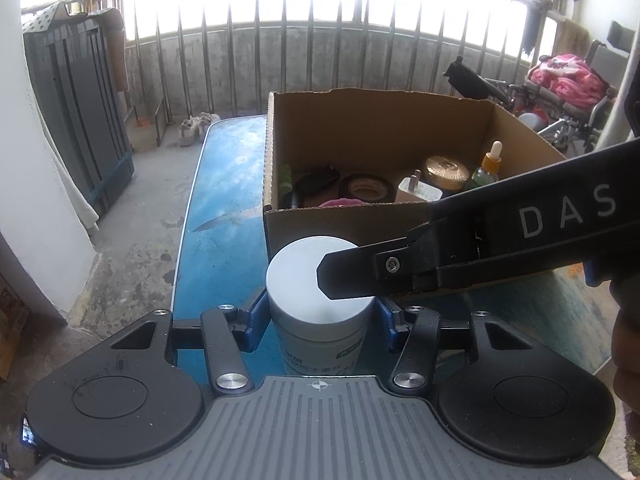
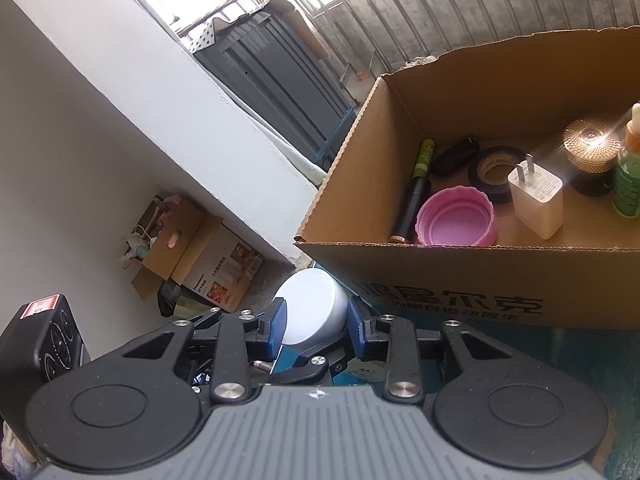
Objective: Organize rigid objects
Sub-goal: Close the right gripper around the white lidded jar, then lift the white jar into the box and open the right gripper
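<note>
A white jar with a flat white lid (image 1: 304,280) stands on the blue table (image 1: 216,240) just in front of the cardboard box (image 1: 328,224). My left gripper (image 1: 320,312) is shut on the jar's body below the lid. My right gripper (image 2: 316,320) comes in from the right, and its blue pads (image 2: 278,320) close on the jar's lid (image 2: 312,304). In the left wrist view one black right finger (image 1: 352,276) lies across the lid top.
The open box (image 2: 360,160) holds a pink cap (image 2: 456,216), a white plug adapter (image 2: 538,200), black tape (image 2: 492,168), a green-black tube (image 2: 418,184), a gold-lidded jar (image 2: 592,148) and a dropper bottle (image 2: 628,176). A railing (image 1: 320,52) and a wheelchair (image 1: 560,92) stand behind.
</note>
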A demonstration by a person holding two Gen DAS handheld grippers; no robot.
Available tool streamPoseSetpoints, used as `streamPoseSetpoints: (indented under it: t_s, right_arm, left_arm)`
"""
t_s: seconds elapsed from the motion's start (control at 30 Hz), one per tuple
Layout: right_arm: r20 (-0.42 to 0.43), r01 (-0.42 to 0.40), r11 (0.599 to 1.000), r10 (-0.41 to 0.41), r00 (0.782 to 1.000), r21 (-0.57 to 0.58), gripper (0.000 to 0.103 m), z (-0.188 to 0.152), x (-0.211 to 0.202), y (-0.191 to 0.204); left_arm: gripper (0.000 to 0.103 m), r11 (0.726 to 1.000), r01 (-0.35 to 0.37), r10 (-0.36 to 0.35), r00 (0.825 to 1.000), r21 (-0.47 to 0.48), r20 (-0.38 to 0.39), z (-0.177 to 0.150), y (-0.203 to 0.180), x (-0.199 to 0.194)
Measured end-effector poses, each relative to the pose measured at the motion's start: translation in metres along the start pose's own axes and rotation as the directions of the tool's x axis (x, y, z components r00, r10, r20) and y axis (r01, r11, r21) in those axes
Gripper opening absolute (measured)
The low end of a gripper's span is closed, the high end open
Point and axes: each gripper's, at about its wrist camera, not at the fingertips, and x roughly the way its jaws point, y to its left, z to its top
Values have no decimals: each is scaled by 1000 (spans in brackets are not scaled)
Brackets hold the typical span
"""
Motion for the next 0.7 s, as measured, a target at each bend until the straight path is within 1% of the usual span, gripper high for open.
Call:
streamPoseSetpoints:
  t_s: [0.27,0.43,0.57,0.7]
  right_arm:
    - [19,1,1000,-1,1000,8,36,-8,-16,-3]
    - [28,-22,1000,22,999,0,36,-12,-30,4]
    - [50,-58,998,59,997,-33,36,-10,-45,18]
    - [110,-97,991,107,988,-96,36,5,-69,37]
  left_arm:
    - [53,1000,15,-15,1000,25,4,0,0,-5]
    - [53,998,-5,4,1000,66,17,2,-2,-21]
    - [53,995,-33,29,998,90,52,13,-3,-42]
    - [53,992,-51,36,991,117,127,39,-6,-65]
